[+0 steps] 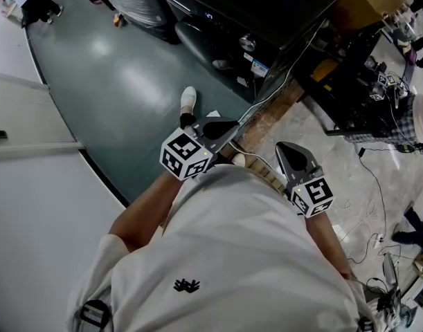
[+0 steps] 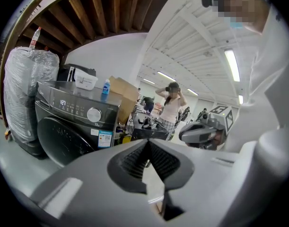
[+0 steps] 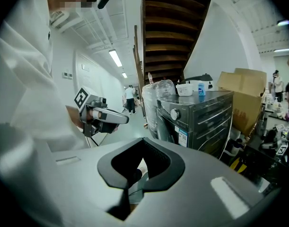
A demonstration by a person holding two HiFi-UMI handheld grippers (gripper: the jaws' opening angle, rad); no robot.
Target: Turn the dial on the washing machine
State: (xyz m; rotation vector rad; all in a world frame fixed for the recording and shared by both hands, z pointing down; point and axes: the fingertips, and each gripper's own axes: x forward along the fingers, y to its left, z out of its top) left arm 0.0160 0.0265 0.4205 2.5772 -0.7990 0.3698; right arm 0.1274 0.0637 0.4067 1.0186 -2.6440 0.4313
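left gripper (image 2: pixel 147 142) and right gripper (image 3: pixel 144 142) clenched empty, far off the round silver dial (image 2: pixel 93 114) on the black washing machine (image 2: pixel 64 129), setting unreadable; gripping it wants open, square jaws.

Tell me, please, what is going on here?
A person in a white shirt holds a gripper in each hand, close to the body. The left gripper and the right gripper are both shut with nothing between the jaws. The washing machine stands some way ahead of them, and neither gripper touches its dial, so the turning has not begun.
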